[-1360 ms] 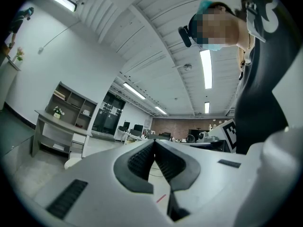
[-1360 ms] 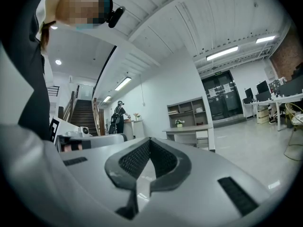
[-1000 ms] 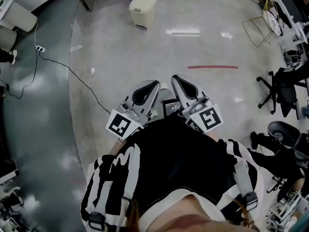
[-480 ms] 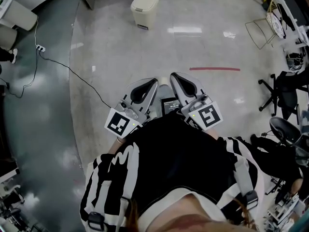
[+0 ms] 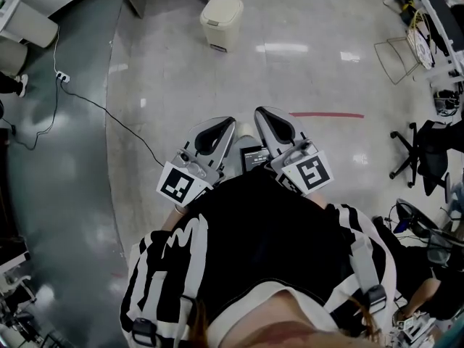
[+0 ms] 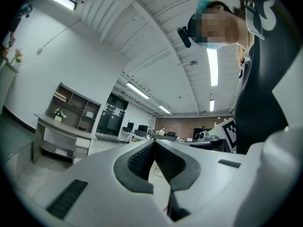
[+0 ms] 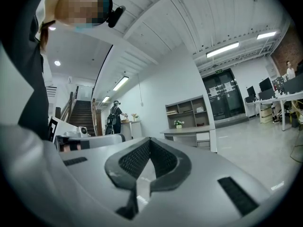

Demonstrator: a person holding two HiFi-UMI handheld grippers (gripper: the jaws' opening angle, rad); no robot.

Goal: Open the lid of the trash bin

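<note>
Head view: the glossy grey floor (image 5: 304,71) is shown with the cream trash bin (image 5: 221,20) standing on it, lid closed, well apart from both tools and ahead of them. The left hand-held gripper (image 5: 228,126) and right hand-held gripper (image 5: 262,114) are held side by side at the chest, each with jaws pressed together on nothing. The bin is judged to lie almost in line with the left one, so an approach must be made first.
</note>
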